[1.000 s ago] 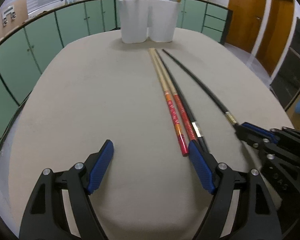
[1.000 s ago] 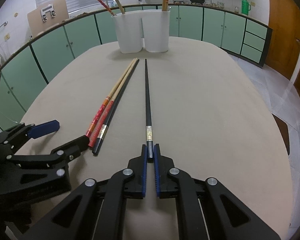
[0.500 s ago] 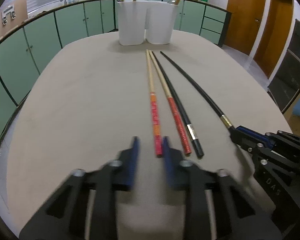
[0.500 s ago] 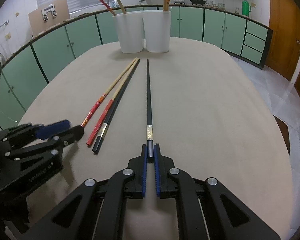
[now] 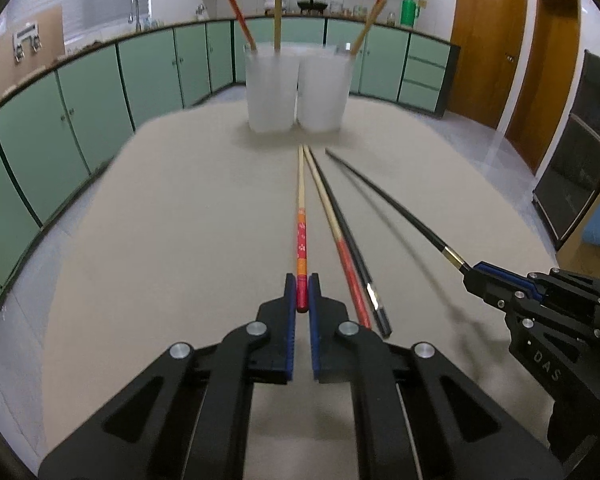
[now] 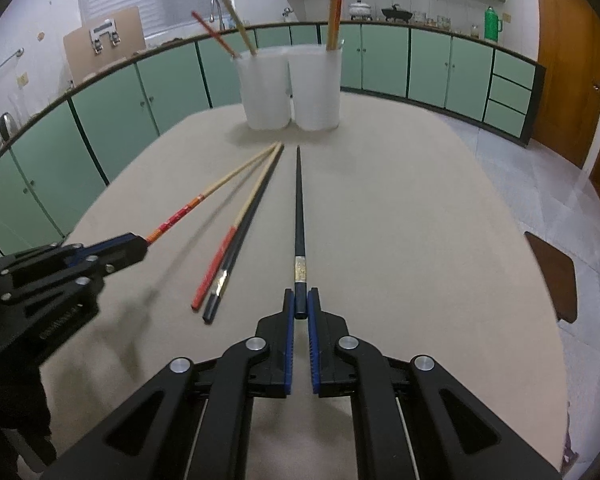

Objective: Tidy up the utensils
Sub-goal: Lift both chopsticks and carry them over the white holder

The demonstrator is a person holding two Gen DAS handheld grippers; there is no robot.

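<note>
Chopsticks lay in a loose fan on the beige tabletop (image 5: 160,240), four in all, tips pointing toward two white cups (image 5: 296,88) standing side by side at the far end. In the left wrist view, the left gripper (image 5: 302,294) had its blue fingers clamped on the red end of a red-and-wood chopstick (image 5: 301,236). Just right of it lay a second red-and-wood chopstick (image 5: 340,240) and a black chopstick (image 5: 356,248), close together and untouched. Further right, the right gripper (image 5: 470,274) held the end of another black chopstick with a gold band (image 5: 388,204). Three chopsticks already stood in the cups: two in the left one, one in the right. In the right wrist view, the right gripper (image 6: 300,308) showed its fingers closed on the black gold-banded chopstick (image 6: 299,208), which ran straight ahead toward the cups (image 6: 292,88). At left, the left gripper (image 6: 140,246) gripped its red-patterned chopstick (image 6: 204,200), and the loose pair (image 6: 236,236) lay between the two. Judging by this, sorting was roughly under way: three stowed, two grasped but not yet clearly lifted, two waiting.
</note>
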